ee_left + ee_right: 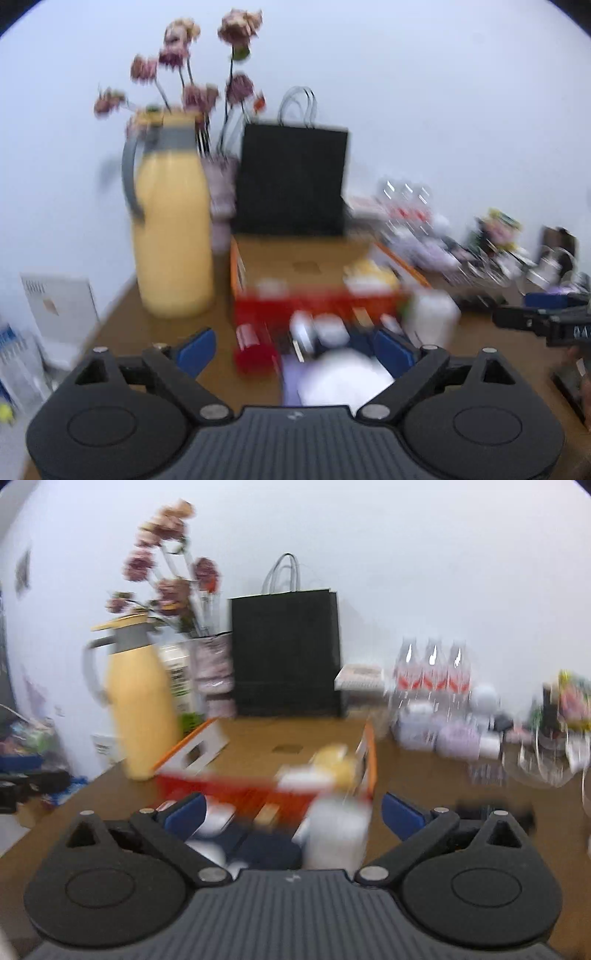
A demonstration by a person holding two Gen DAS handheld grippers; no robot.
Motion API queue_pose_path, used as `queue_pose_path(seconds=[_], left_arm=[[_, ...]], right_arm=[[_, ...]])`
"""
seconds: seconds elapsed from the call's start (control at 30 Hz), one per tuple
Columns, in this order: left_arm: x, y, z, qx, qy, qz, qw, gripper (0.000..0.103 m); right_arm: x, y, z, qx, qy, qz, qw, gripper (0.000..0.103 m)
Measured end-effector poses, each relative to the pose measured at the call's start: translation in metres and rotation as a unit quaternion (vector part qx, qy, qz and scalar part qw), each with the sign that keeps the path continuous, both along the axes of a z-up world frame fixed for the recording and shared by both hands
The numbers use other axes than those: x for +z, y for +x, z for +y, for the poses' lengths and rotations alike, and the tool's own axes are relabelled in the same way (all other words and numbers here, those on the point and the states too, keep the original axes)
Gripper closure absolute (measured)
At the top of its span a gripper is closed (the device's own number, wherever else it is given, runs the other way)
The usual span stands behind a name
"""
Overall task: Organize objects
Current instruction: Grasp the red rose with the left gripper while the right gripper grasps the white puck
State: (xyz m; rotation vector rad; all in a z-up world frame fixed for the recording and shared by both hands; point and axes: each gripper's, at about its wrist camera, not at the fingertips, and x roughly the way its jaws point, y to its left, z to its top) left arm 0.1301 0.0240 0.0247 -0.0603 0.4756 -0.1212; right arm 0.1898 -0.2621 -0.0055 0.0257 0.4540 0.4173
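Several small items crowd just ahead of both spread-apart tools: a red can [255, 350] and white bottle [432, 317] lie between and beyond the left hand-held gripper [295, 350], empty. The right hand-held gripper [291, 819], jaws wide, holds nothing; the bottle stands close before it. Blur suggests haste: either could topple the bottle or nudge the yellow jug [171, 229] on the surface [122, 325].

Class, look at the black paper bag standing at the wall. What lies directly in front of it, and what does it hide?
A flat cardboard box lies before the black paper bag. Whatever is inside or behind the bag is hidden.
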Motion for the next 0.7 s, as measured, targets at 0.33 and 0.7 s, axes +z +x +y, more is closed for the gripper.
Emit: queue_pose_path(seconds=[0.33,0.7], left_arm=[[-0.03,-0.098,0.018,0.046,0.033,0.011,0.9983,0.01],[-0.048,0.04,0.027,0.014,0.036,0.019,0.9991,0.031]], right_arm=[[-0.022,-0.129,-0.062,-0.048,0.031,0.023,0.998,0.0],[-0.034,-0.026,0.026,0.011,-0.028,-0.005,1.0,0.01]])
